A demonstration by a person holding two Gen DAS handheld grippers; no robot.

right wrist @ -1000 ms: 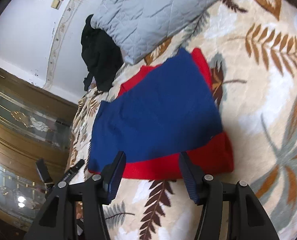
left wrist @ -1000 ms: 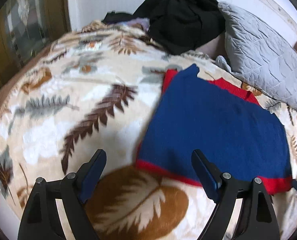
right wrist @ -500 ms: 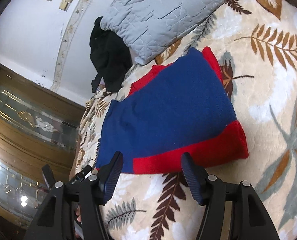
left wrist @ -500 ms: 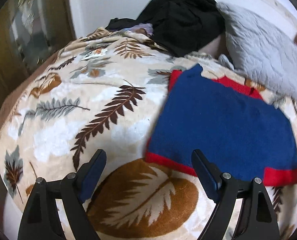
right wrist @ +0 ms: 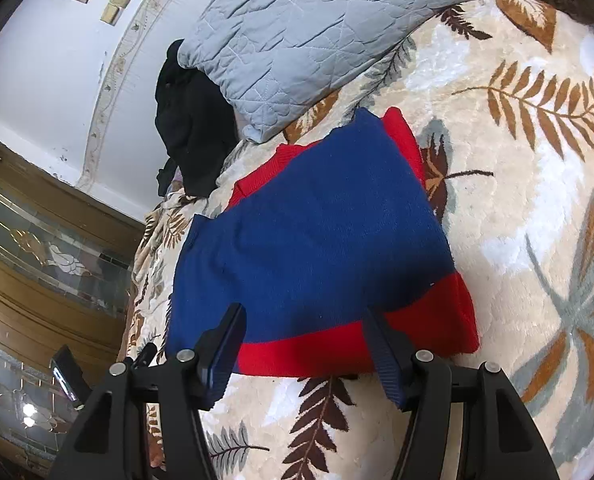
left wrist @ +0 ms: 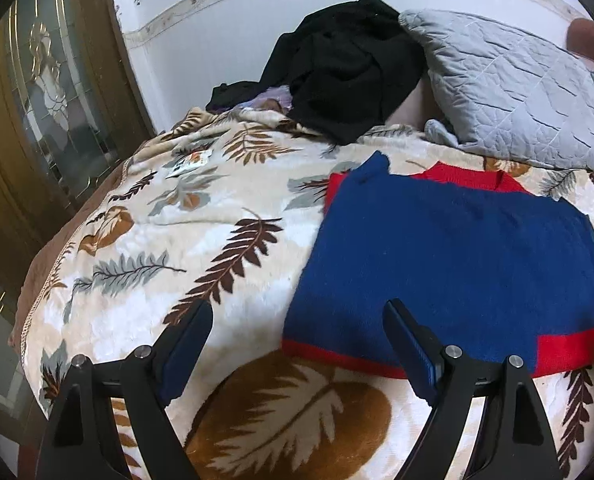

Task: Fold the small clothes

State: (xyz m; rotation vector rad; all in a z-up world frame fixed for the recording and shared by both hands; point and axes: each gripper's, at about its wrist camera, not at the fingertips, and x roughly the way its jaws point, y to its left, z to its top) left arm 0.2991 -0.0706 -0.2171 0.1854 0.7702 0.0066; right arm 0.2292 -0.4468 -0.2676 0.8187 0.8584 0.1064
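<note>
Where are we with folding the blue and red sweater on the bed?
Done: the blue and red sweater lies flat on the leaf-print blanket, sides apparently folded in to a rough rectangle. In hand: nothing; left gripper and right gripper are open by its red hem. Left: probably gripping the hem and folding it toward the collar.

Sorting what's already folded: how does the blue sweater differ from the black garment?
The blue sweater lies flat, folded to a neat rectangle with red trim; the black garment is plain and heaped, crumpled, against the grey pillow. The sweater sits nearer both grippers. Both rest on the leaf-print blanket.
</note>
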